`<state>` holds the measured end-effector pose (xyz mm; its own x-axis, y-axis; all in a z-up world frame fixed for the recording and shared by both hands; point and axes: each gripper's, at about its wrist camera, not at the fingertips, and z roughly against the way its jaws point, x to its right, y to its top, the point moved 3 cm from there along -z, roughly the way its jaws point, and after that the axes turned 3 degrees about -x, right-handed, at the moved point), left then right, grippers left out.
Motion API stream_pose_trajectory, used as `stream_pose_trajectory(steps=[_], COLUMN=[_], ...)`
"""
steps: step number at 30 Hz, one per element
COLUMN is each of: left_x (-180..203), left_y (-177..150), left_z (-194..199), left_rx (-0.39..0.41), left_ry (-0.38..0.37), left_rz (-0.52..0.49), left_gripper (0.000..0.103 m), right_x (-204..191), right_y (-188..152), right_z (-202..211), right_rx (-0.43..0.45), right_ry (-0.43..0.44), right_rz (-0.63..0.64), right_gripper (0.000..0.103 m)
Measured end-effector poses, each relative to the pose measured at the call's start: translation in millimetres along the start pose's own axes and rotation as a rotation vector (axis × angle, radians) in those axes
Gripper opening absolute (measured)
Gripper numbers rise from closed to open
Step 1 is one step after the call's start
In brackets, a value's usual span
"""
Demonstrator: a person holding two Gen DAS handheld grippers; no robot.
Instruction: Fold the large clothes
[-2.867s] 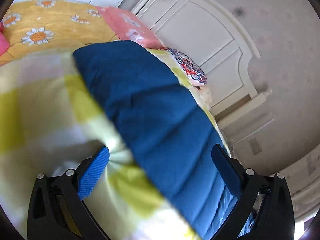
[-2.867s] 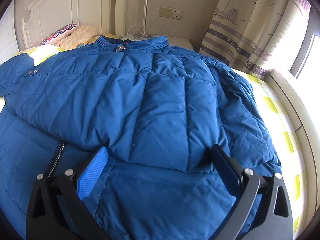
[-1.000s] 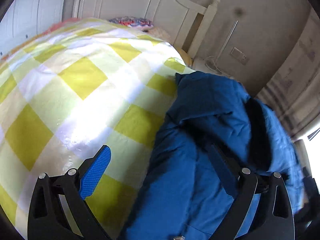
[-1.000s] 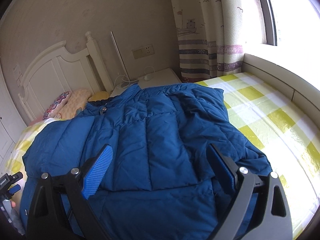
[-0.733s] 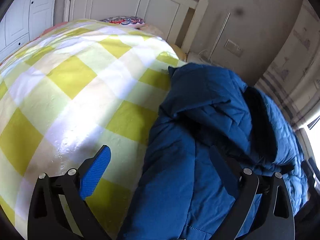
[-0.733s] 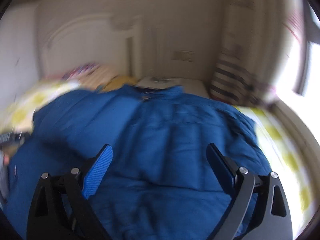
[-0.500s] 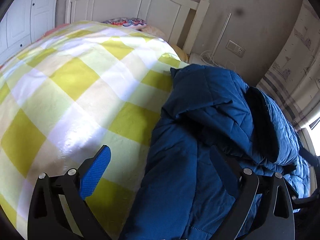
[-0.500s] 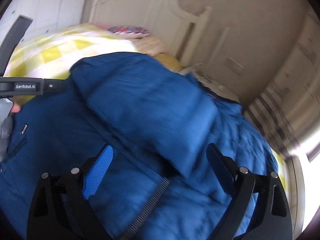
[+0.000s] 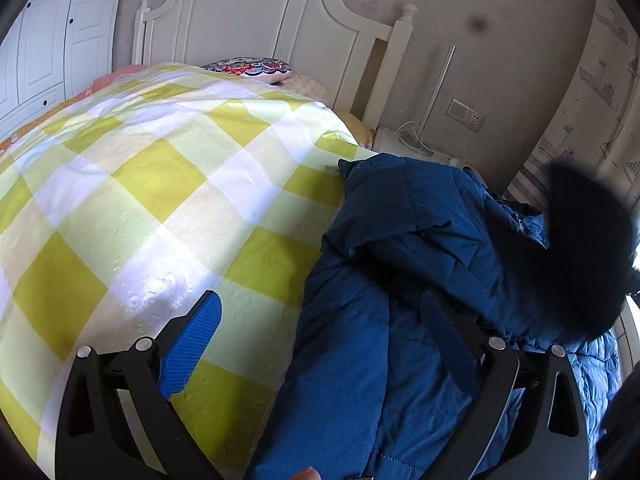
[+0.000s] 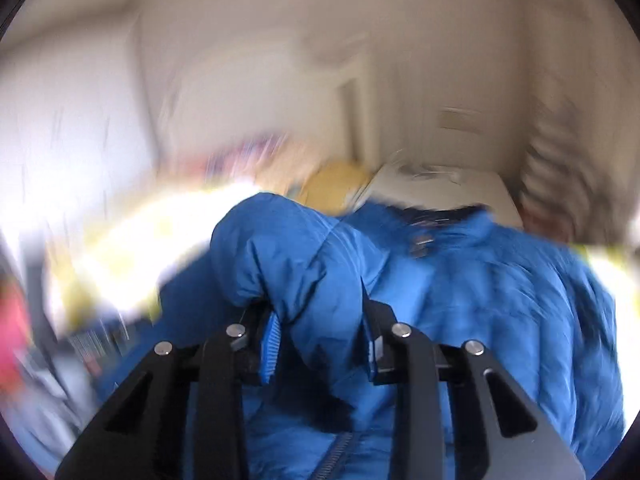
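A large blue padded jacket [image 9: 384, 360] lies on the bed's yellow and white checked cover [image 9: 140, 200]. My left gripper [image 9: 320, 344] is open over the jacket's left edge, its left finger above the cover and its right finger above the jacket. A dark blurred shape, the other gripper, crosses the jacket at the right of this view. In the blurred right wrist view my right gripper [image 10: 320, 344] is shut on a bunched fold of the jacket's sleeve [image 10: 288, 256] and holds it above the jacket body [image 10: 500, 304].
A white headboard [image 9: 256, 20] and patterned pillows [image 9: 248, 68] stand at the far end of the bed. A white bedside table [image 9: 416, 146] with cables and a wall socket [image 9: 466, 114] lie beyond the jacket. White wardrobe doors [image 9: 48, 40] are at the left.
My right gripper has closed on a fold of the jacket sleeve and is moving fast, blurring its view. The left gripper has stayed open over the jacket's left edge.
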<state>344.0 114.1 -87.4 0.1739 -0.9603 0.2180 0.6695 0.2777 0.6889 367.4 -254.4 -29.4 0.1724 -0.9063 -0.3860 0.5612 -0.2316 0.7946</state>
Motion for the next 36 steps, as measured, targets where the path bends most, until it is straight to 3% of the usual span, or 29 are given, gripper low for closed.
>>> stream_pose_trajectory(steps=[2, 4, 6, 9, 13, 14, 16, 20, 23, 26, 27, 28, 29, 31, 34, 36], left_x=[0.4, -0.1, -0.2, -1.0, -1.7, -1.4, -1.1, -1.6, -1.7, -1.4, -1.6, -1.9, -2.2, -2.9, -2.2, -2.4], left_y=[-0.1, -0.3, -0.2, -0.2, 0.0, -0.3, -0.2, -0.7, -1.1, -1.2, -0.8, -1.0, -0.7, -0.7, -1.0, -0.9], left_z=[0.1, -0.2, -0.8, -0.4, -0.9, -1.3, -2.4, -3.6, -3.9, -5.9, -6.0, -6.2, -5.8, -4.7, -6.3, -6.2], left_rx=[-0.001, -0.005, -0.012, -0.018, -0.023, -0.025, -0.03, -0.036, -0.035, -0.042, -0.043, -0.045, -0.045, -0.039, -0.045, -0.044], left_ry=[0.001, 0.001, 0.002, 0.005, 0.009, 0.01, 0.01, 0.013, 0.013, 0.012, 0.011, 0.011, 0.011, 0.012, 0.014, 0.014], left_rz=[-0.003, -0.002, 0.0, 0.001, 0.001, -0.001, 0.0, 0.007, 0.003, 0.001, 0.001, 0.004, 0.005, 0.009, 0.001, 0.0], left_gripper=[0.096, 0.096, 0.096, 0.096, 0.096, 0.096, 0.096, 0.096, 0.096, 0.097, 0.097, 0.097, 0.097, 0.097, 0.097, 0.097], right_x=[72.4, 117.9, 131.9, 131.6, 126.1, 125.8, 126.0, 117.6, 132.5, 147.8, 152.8, 159.3, 160.6, 156.8, 128.1, 97.8], right_y=[1.3, -15.8, -31.6, -39.0, -35.6, -33.9, -30.2, -14.4, -19.4, -41.2, -48.0, -51.7, -50.5, -38.4, -14.4, -0.2], right_z=[13.7, 8.0, 4.8, 8.7, 0.4, -2.1, -1.9, 36.4, 49.7, 23.0, 17.4, 18.0, 24.0, 54.0, 81.2, 73.1], right_rx=[0.008, -0.091, -0.118, -0.084, -0.106, -0.108, -0.096, 0.065, 0.067, -0.099, -0.134, -0.136, -0.123, -0.005, 0.122, 0.106], right_ry=[-0.034, -0.115, -0.057, -0.019, -0.04, -0.041, -0.037, 0.004, -0.001, -0.082, -0.087, -0.053, -0.062, -0.161, -0.3, -0.331], right_rz=[-0.3, -0.443, -0.487, -0.485, -0.458, -0.46, -0.463, -0.418, -0.476, -0.465, -0.481, -0.534, -0.557, -0.554, -0.363, -0.174], right_gripper=[0.039, 0.062, 0.062, 0.065, 0.066, 0.062, 0.025, 0.018, 0.018, 0.021, 0.029, 0.032, 0.035, 0.057, 0.057, 0.057])
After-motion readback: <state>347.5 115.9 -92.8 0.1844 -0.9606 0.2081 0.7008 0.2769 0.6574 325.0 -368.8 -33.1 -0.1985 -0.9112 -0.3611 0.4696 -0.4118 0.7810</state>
